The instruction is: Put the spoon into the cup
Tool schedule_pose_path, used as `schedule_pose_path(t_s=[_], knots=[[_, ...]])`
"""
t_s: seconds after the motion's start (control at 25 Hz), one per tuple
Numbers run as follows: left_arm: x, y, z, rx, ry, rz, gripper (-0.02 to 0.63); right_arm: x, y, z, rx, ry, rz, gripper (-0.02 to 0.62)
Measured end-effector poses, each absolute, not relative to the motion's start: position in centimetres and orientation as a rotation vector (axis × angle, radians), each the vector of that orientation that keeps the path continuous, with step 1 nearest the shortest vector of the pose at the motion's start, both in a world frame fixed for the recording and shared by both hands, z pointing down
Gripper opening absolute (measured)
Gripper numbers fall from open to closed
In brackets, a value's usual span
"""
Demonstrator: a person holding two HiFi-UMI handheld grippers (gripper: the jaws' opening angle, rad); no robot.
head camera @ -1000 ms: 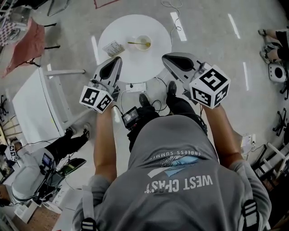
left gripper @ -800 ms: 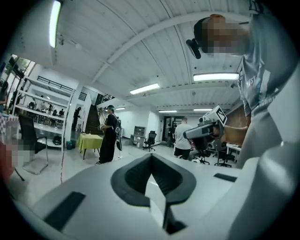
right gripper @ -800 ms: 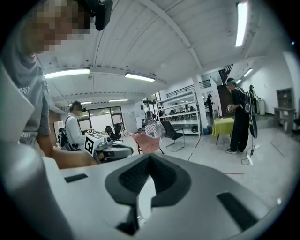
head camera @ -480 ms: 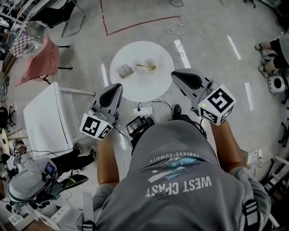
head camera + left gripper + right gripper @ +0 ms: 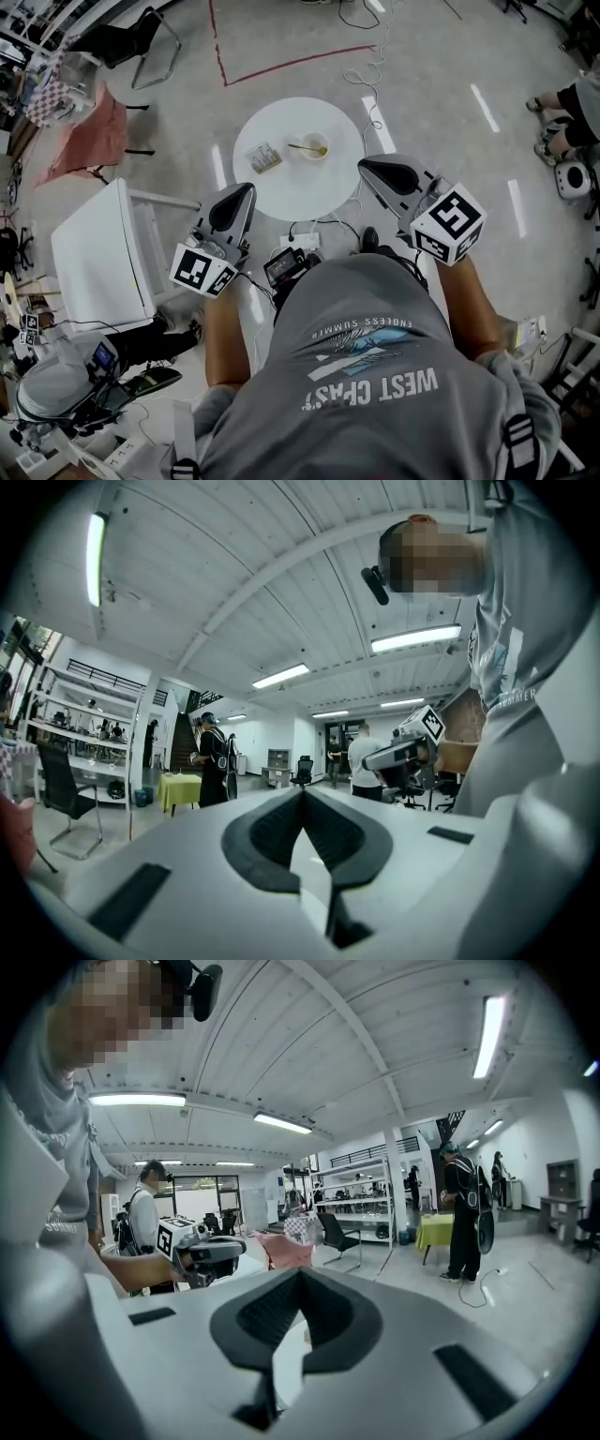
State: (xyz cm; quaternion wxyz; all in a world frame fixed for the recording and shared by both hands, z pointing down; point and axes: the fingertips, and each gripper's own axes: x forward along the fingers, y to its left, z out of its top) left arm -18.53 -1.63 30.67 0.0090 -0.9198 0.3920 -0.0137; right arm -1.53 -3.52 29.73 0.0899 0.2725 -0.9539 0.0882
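Your left tongs (image 5: 302, 794) were shut, the dark pads meeting at their tips with nothing caught between them. Your right tongs (image 5: 300, 1274) stood the same way, closed and empty. Both pointed about level, out into the room, so each gripper view took in ceiling lights and far shelving and showed none of the task's things.

In the head view the left tongs (image 5: 242, 190) and right tongs (image 5: 367, 165) were held high in front of your chest, well above the round white desk (image 5: 281, 197). On that desk sat the small pale round cup (image 5: 314, 147), and the slim gold-coloured spoon (image 5: 306, 146) already lay in it. Its long axis ran crosswise to you, with the handle sticking out over the rim toward your left side. A small printed packet (image 5: 265, 157) lay just beside the cup on that same side.

The cup lay ahead of both tongs and well below them, roughly between the two, and it looked a little nearer your right one. With the spoon resting inside the cup, I judged the task done, with no further grasp called for.
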Motion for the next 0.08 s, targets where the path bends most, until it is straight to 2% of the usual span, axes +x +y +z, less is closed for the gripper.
schedule_pose_path(t_s=[0.08], knots=[[-18.61, -1.68, 30.66, -2.873, 1.223, -0.04, 0.003, -1.72, -3.61, 29.78, 0.809, -2.835, 0.264, 0.0]])
